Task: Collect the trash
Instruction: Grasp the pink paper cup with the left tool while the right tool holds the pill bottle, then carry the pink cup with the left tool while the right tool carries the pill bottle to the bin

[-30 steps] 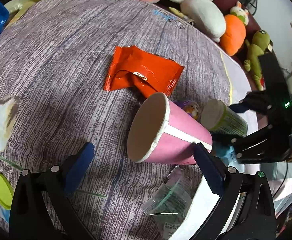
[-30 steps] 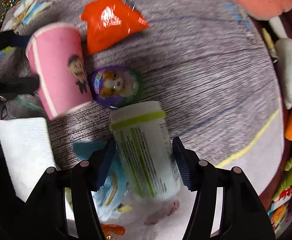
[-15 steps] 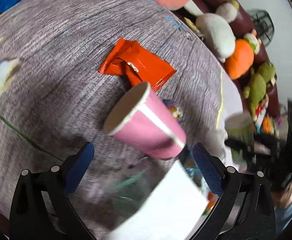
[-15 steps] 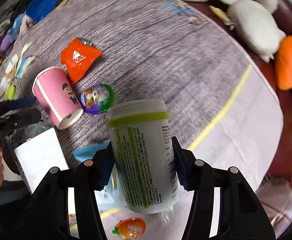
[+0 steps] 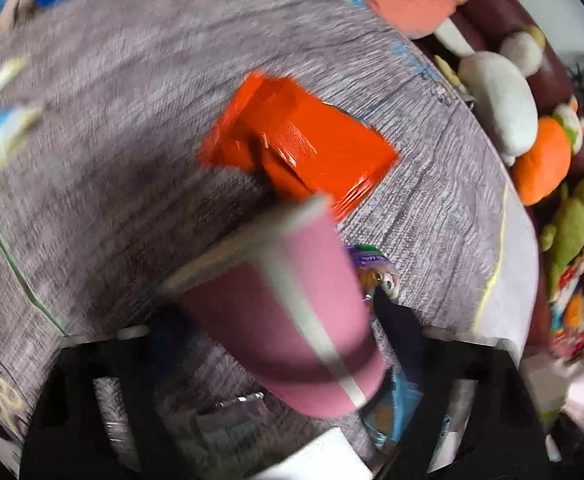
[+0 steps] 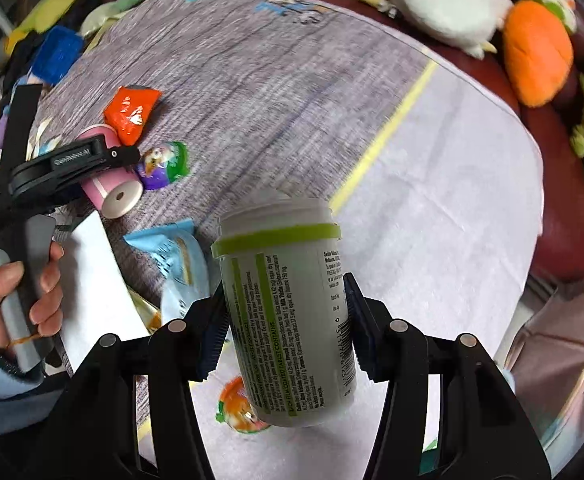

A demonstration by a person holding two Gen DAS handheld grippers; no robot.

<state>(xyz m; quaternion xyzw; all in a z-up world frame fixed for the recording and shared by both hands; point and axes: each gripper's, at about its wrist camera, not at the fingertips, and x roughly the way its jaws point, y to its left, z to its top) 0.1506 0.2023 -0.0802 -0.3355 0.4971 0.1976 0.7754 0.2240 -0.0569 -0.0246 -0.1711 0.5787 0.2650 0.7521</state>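
The white plastic supplement bottle with a lime-green band and white cap (image 6: 288, 312) sits upright between the blue pads of the right hand-held gripper (image 6: 286, 320); both pads press on its label, so the jaws are clamped on it, and it is raised clear of the cloth-covered tabletop (image 6: 432, 208). The pink paper cup with a white rim (image 5: 284, 312) lies on its side on the grey striped part of the cloth, between the fingers of the left hand-held gripper (image 5: 280, 344). Those jaws have just been closing around the cup; the left wrist view is heavily blurred, so whether the pads already press on the cup cannot be told. In the right wrist view the cup (image 6: 112, 188) shows its base, with the left hand-held gripper (image 6: 72, 164) reaching over it and a hand (image 6: 16, 300) in a light blue sleeve gripping the handle. Touching the cup's rim end lies a crumpled orange foil wrapper (image 5: 300, 148), and just beside the cup rests a round purple and green foil lid (image 6: 164, 164). Near the bottle lie a light blue snack packet (image 6: 176, 252), a white sheet of paper (image 6: 92, 280) and a small orange-printed round lid (image 6: 236, 408). Plush toys, including an orange one (image 6: 536, 52) and a white one (image 6: 436, 4), line the tabletop's far edge.
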